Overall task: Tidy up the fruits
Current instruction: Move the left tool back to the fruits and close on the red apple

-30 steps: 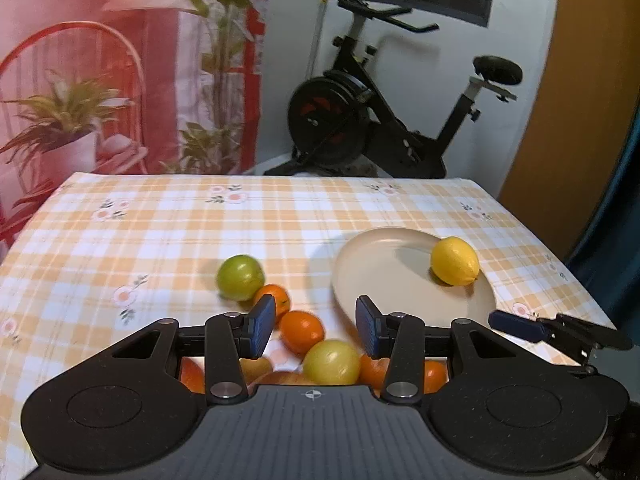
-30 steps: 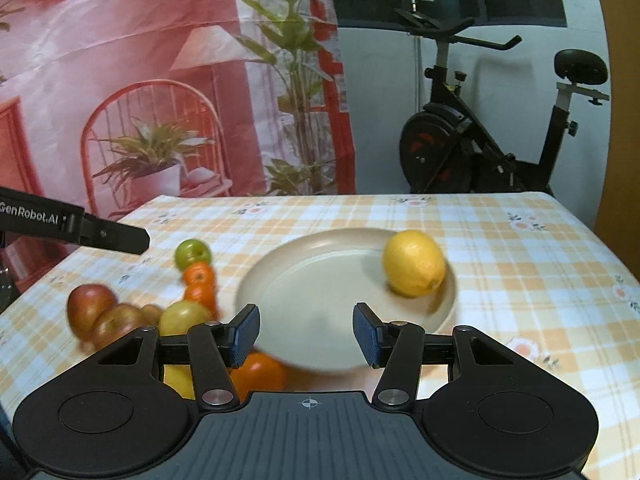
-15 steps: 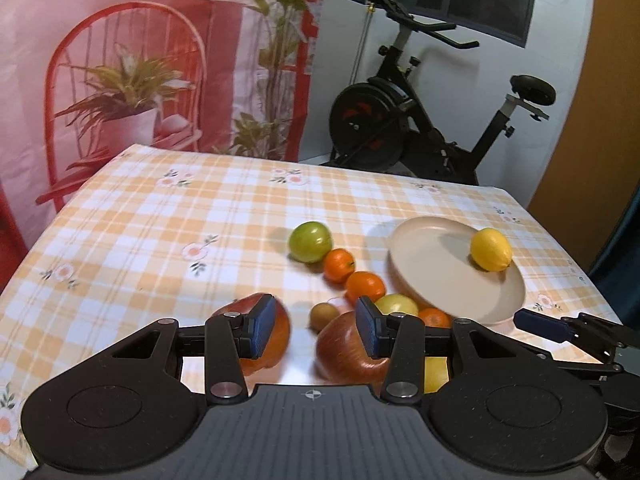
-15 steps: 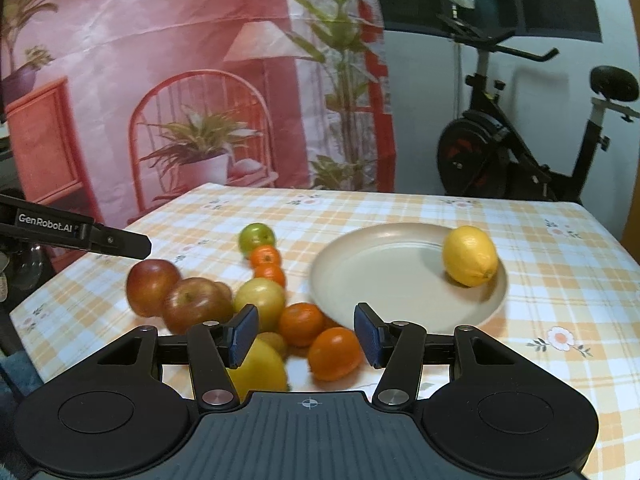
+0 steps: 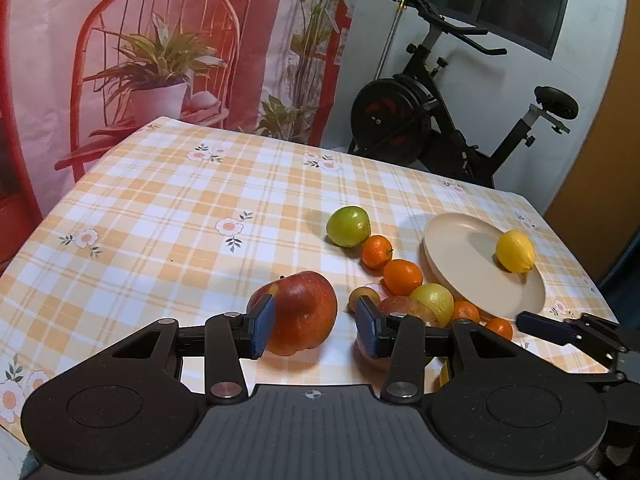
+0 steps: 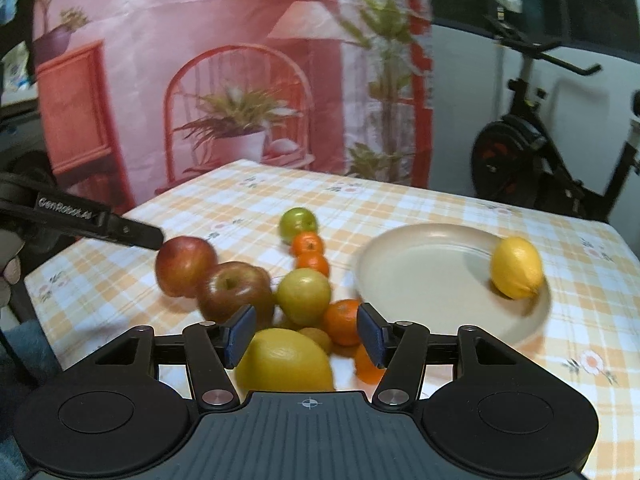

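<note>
Left claw: we find the left gripper with its jaws apart and nothing clamped; the red apple lies on the cloth just ahead of the left pad, not visibly pressed by either pad.
Right claw: we find the right gripper with its jaws opening; a large lemon sits low between the pads, and we cannot tell whether either pad touches it.
Left view only: we see the right gripper's blue-tipped finger at the right, near the plate.
Right view only: we see the large lemon, a second red apple ahead-left of the claw, and the left gripper's black finger reaching over the far red apple. Fingertips of a hand show at the left edge.
Fruit pile: ahead of the right claw we note a yellow-green apple, three oranges running away from it, and a green apple farthest out.
Plate: ahead-right of both claws, it holds one small lemon near its far right rim.
Surface: all fruit rests on an orange checked tablecloth.
Image quality: the right view is blurred.
</note>
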A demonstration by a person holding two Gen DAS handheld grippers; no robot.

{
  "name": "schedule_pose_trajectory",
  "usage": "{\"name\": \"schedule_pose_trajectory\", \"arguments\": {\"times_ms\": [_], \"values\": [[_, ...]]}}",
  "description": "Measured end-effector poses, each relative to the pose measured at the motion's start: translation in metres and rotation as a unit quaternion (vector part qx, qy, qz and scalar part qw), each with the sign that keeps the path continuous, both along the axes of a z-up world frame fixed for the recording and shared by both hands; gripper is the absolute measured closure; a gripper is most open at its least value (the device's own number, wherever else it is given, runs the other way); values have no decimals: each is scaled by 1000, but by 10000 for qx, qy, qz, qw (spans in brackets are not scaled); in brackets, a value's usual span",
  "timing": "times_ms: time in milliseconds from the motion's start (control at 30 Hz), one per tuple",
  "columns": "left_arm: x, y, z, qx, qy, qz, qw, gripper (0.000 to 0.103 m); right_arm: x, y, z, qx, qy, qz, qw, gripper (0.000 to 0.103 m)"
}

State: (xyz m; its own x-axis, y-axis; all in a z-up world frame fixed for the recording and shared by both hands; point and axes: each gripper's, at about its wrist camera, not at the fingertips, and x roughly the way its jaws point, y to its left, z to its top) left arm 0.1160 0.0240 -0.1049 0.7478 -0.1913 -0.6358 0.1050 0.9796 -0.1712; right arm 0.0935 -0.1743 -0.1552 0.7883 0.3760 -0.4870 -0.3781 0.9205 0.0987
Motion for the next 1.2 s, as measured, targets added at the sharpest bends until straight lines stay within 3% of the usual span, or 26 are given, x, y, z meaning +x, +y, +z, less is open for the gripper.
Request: {"name": "schedule_pose_trajectory", "arguments": {"times_ms": [300, 667, 1200], "values": [[5, 1, -5, -309, 129, -211, 9992, 58, 20, 39, -5, -331, 213, 622, 9973, 50], [25, -17, -17, -727, 451, -913, 9921, 58, 38, 57, -10, -494, 541, 844, 9937, 50], [41, -15, -36, -1028, 846, -876, 9872, 58, 47, 64, -16, -572, 631, 935, 9920, 49]]}}
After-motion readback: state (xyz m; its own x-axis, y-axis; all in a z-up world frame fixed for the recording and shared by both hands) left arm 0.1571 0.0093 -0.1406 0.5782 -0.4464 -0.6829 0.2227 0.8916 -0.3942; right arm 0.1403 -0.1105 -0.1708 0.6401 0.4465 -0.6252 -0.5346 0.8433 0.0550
